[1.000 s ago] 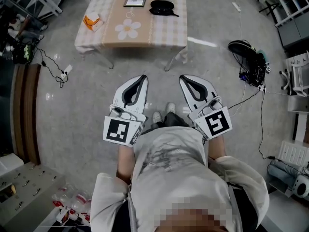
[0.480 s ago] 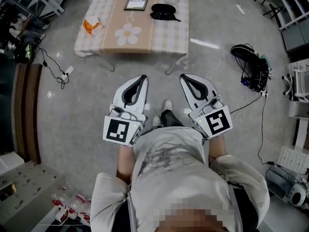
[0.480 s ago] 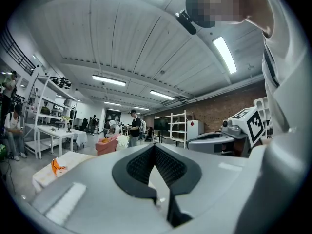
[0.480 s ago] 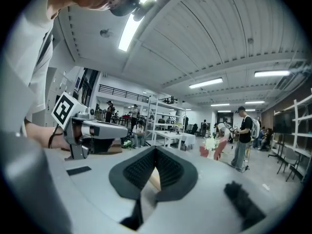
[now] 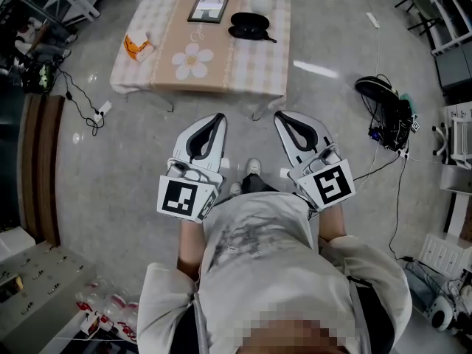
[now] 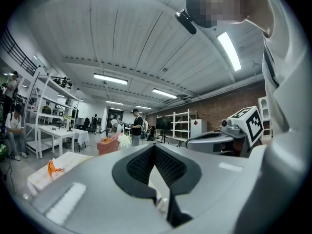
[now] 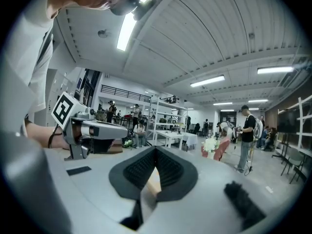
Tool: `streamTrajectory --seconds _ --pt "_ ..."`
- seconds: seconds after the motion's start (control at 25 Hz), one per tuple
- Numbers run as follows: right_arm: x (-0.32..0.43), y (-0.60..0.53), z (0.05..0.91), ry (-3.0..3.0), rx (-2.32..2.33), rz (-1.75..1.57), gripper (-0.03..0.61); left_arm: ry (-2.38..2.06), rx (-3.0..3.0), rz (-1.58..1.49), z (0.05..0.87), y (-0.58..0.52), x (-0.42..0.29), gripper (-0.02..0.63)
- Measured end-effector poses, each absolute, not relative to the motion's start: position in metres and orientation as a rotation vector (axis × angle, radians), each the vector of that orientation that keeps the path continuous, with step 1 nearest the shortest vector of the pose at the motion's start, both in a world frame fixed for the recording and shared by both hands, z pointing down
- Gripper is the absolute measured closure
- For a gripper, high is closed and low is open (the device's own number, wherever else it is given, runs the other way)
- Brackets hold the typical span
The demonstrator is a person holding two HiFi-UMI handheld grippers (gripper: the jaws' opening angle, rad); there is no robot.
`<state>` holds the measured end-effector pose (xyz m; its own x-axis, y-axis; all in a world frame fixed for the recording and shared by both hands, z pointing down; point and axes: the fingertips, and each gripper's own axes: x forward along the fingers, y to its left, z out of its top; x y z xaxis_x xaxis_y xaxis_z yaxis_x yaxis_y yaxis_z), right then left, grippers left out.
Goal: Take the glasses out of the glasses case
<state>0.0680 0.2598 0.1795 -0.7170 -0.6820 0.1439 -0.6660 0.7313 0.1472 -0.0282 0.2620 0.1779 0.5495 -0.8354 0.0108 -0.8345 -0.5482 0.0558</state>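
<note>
Head view: left tongs (image 5: 215, 121) and right tongs (image 5: 283, 119) sit at the waist, with the glasses case (image 5: 248, 25) well ahead of both tips on the checked surface (image 5: 243, 65). Left gripper view, then right gripper view: each pair's jaws are pressed together on nothing. Reaching in unopened could, I judge, shove the case away instead of gripping it.

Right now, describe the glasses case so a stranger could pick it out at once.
Ahead of the person stands a low table with a checked cloth. On its far right part, just right of the framed picture, lies the glasses case. It is the only black, oval thing on that table.
</note>
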Motion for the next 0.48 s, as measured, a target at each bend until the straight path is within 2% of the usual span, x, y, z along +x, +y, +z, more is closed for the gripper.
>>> streamTrajectory --seconds 0.48 --pt "0.085 0.214 0.181 -2.792 1.009 -0.12 0.561 -1.537 2.694 0.006 0.175 0.221 -0.008 0.606"
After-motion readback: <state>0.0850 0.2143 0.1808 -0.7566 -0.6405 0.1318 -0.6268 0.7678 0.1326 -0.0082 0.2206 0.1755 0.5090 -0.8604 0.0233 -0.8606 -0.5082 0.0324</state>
